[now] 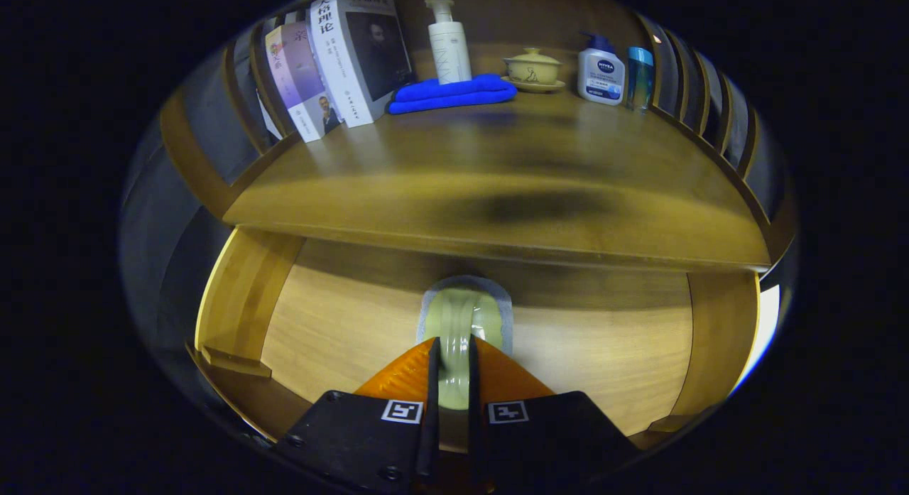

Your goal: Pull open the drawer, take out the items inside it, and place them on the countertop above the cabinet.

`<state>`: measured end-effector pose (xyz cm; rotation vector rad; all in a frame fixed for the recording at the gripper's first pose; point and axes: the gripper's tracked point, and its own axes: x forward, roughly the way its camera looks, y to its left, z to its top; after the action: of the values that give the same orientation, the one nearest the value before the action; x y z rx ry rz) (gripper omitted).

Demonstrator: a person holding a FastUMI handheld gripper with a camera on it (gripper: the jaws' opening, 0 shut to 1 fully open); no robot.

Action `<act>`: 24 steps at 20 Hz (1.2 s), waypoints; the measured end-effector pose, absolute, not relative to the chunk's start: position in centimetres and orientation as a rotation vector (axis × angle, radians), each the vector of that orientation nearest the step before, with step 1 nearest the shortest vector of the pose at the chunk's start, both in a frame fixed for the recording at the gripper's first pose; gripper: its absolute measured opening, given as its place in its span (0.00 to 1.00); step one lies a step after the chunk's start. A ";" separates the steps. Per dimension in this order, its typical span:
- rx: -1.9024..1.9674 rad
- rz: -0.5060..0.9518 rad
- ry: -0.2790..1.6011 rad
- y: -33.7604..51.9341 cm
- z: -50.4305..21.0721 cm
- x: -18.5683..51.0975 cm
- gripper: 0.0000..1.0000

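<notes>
The pale green pouch (465, 324) was held pinched between the gripper's (452, 371) closed fingers, just above the floor of the open drawer (341, 324), beneath the countertop (497, 168), apparently so it could be lifted out.

NIVEA on the lotion bottle (601, 74); 人格理论 on the book (358, 51).

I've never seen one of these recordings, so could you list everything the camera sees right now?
Books: three or so, white and lilac covers, leaning at the countertop's back left.
Cloth: one, blue, folded, beside the books.
Pump bottle: one, white, behind the cloth.
Lidded cup: one, yellow, on a saucer.
Bottles: two, white and blue-green, back right.
Countertop: wooden.
Drawer: one, wooden, open.
Pouch: one, pale green, in the tongs.
Tongs: shut on the pouch.
</notes>
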<state>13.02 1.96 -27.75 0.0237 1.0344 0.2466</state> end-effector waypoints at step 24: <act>0.127 0.260 0.701 -0.4 -12.0 15.1 0.19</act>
<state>15.06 -0.39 -12.05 0.1274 0.7009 0.2601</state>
